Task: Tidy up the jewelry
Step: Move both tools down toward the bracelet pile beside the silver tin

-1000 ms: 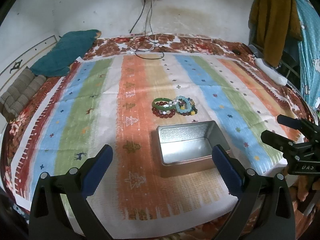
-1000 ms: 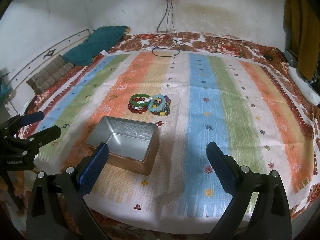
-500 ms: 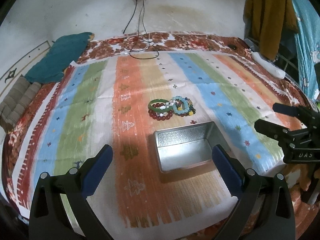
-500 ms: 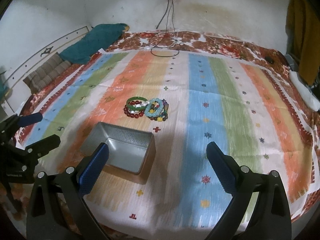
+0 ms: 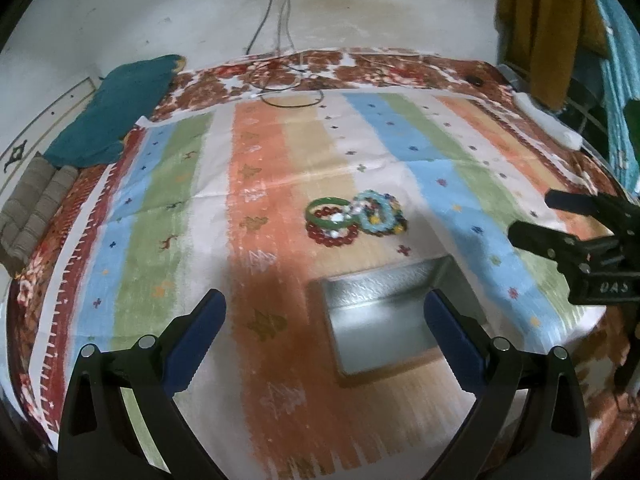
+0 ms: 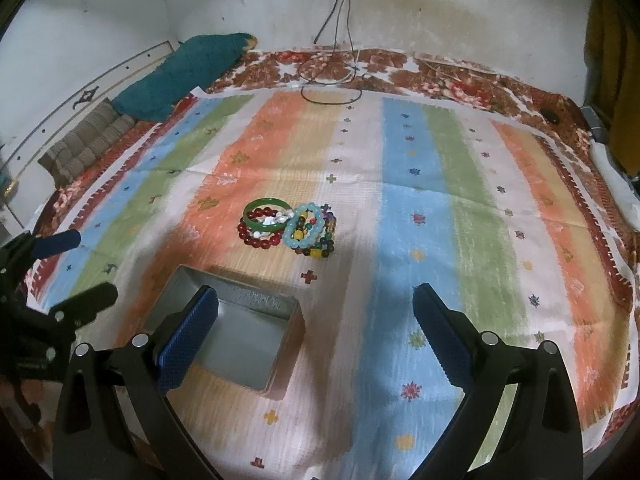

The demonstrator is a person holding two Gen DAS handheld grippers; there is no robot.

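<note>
A pile of bracelets (image 5: 354, 219) lies on the striped cloth: a green bangle, a red bead bracelet, a light blue bead bracelet and multicoloured beads; it also shows in the right wrist view (image 6: 290, 228). An open, empty metal tin (image 5: 394, 312) sits just in front of the pile, also in the right wrist view (image 6: 236, 332). My left gripper (image 5: 324, 328) is open and empty, above the cloth at the tin's left edge. My right gripper (image 6: 316, 324) is open and empty, to the right of the tin.
The striped cloth (image 6: 420, 200) covers a bed with a red floral sheet. A teal pillow (image 5: 116, 116) and a folded brown blanket (image 5: 32, 208) lie at the left. Cables (image 6: 332, 76) hang from a wall socket onto the far edge. Clothes (image 5: 540, 28) hang at the right.
Both grippers have moved forward and lower toward the tin and the bracelets, which now look larger. Both stay open. The tin and bracelets have not moved.
</note>
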